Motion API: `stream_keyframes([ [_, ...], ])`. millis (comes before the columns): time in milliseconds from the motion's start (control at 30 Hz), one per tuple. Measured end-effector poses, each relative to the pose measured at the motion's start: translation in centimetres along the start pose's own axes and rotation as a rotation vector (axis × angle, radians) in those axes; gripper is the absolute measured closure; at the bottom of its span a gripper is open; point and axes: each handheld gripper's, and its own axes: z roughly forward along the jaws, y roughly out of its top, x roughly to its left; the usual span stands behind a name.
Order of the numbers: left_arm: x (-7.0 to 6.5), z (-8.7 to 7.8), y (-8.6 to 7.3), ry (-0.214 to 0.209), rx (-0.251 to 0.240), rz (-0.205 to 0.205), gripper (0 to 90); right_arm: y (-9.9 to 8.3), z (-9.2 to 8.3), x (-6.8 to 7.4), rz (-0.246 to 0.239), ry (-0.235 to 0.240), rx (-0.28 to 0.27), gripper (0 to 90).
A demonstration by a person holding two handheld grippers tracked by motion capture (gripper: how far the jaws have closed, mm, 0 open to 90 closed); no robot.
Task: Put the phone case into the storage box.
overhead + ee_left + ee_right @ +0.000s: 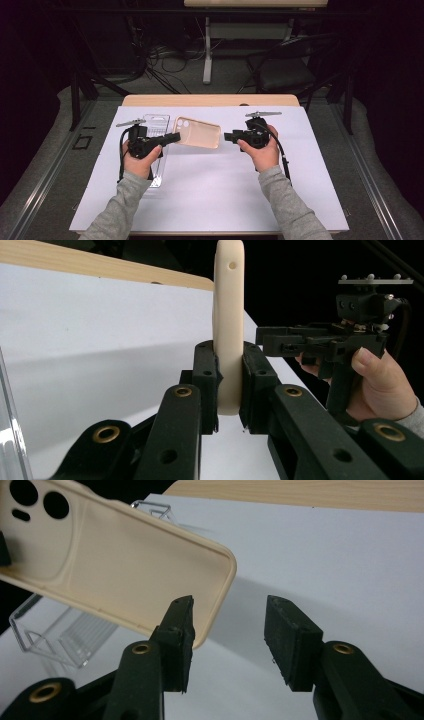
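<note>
A clear plastic box [156,131] lies on a white sheet [210,190] that covers the wooden table [210,100]. A dark chair [285,70] stands behind it.

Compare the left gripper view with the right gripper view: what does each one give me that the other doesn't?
Left gripper view alone: the left gripper shut on the edge of the phone case, and the right gripper in the person's hand. Right gripper view alone: the case's inside face with its camera cutouts, the clear plastic tray, and the right gripper's pads apart with nothing between them. Both: the case and the white sheet.
</note>
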Motion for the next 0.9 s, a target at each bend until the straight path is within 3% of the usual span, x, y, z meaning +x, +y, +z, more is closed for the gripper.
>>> stream_keyframes([
  [67,-0.1,-0.1,0.1,-0.003,0.002,0.011,80.2,-0.1,-0.1,-0.1,-0.029,-0.003,0.023,53.4],
  [300,-0.5,-0.3,0.4,0.007,0.038,0.067,80.2,-0.5,-0.8,0.1,-0.122,-0.008,-0.017,51.5],
  [433,-0.8,-0.5,0.6,0.011,0.056,0.096,80.2,-0.8,-1.2,-0.1,-0.13,0.028,-0.004,48.4],
  [667,-1.5,-0.8,1.0,0.007,0.121,0.186,80.2,-1.1,-1.9,0.2,-0.25,-0.041,0.011,40.8],
  [733,-1.7,-0.8,1.1,0.016,0.136,0.209,80.1,-1.3,-2.0,0.2,-0.249,-0.04,0.027,40.2],
  [900,-2.2,-0.9,1.2,0.037,0.173,0.246,80.2,-1.9,-2.7,0.2,-0.235,0.009,-0.004,40.3],
])
